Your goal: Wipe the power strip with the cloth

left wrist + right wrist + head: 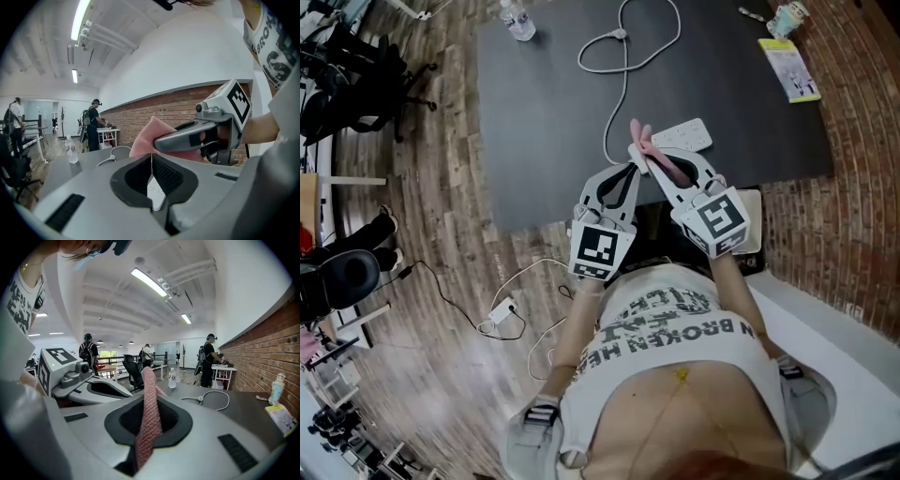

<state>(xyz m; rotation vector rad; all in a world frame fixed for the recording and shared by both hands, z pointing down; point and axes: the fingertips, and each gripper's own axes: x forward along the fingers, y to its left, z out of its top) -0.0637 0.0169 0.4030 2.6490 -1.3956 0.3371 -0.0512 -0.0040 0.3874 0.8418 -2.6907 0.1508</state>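
Note:
The white power strip (688,136) lies on the dark table (544,112) near its front right edge, and its white cord (623,66) loops away toward the back. My right gripper (636,150) is shut on a pink cloth (654,157), just left of the strip's near end. The cloth (149,404) stands up between the jaws in the right gripper view. My left gripper (629,169) is shut and holds nothing, close beside the right one at the table's front edge. Below its closed jaws the strip (156,192) shows, with the cloth (149,136) ahead.
A water bottle (517,21) stands at the table's back left. A yellow booklet (789,67) and a cup (787,17) are at the back right. A brick wall (862,187) runs along the right. Cables and an adapter (499,314) lie on the wooden floor, with office chairs (356,84) further left.

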